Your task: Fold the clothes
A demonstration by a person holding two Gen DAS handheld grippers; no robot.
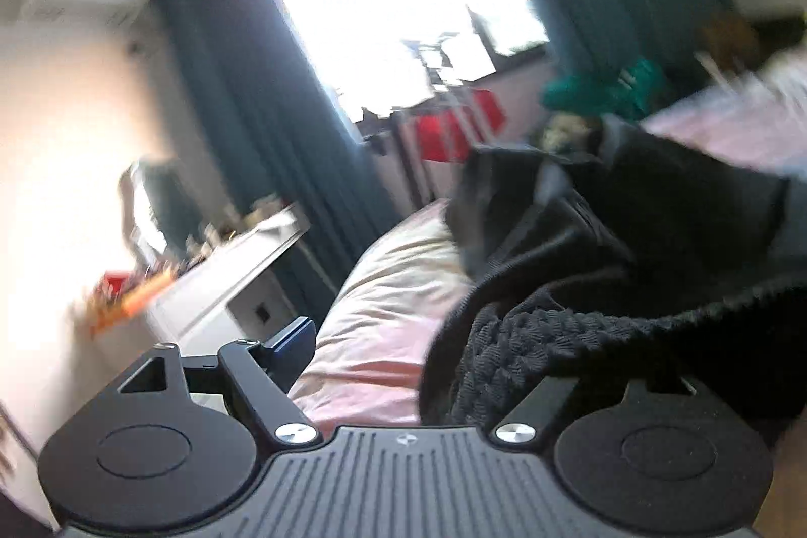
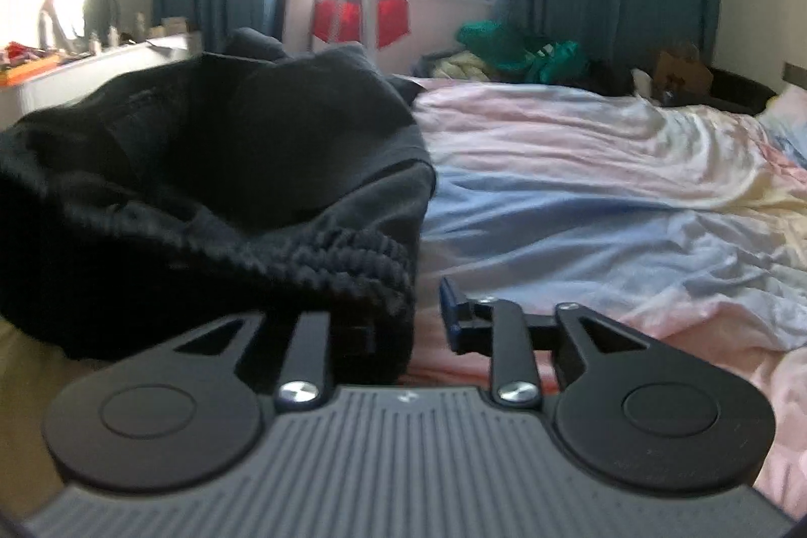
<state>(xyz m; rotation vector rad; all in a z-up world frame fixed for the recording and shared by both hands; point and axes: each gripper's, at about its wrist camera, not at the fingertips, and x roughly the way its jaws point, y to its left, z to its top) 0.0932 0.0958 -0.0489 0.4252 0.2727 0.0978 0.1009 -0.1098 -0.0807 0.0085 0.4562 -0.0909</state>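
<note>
A black garment (image 2: 227, 165) with a thick ribbed knit edge lies bunched on the bed's pastel pink, blue and white duvet (image 2: 580, 185), left of centre in the right wrist view. My right gripper (image 2: 408, 316) sits at its near right corner. Its right finger (image 2: 449, 311) stands free of the cloth with a small gap, and its left finger is hidden under the knit edge. In the blurred left wrist view the same garment (image 1: 630, 235) fills the right side and covers the right finger of my left gripper (image 1: 408, 351). Its left finger (image 1: 292, 344) stands well apart over the duvet (image 1: 383, 286).
A white desk (image 2: 101, 59) with clutter stands left of the bed, also seen as the desk (image 1: 217, 286). Beyond the bed are teal curtains, a bright window, a rack with red cloth (image 2: 360, 16), a green clothes pile (image 2: 509, 44) and a cardboard box (image 2: 681, 69).
</note>
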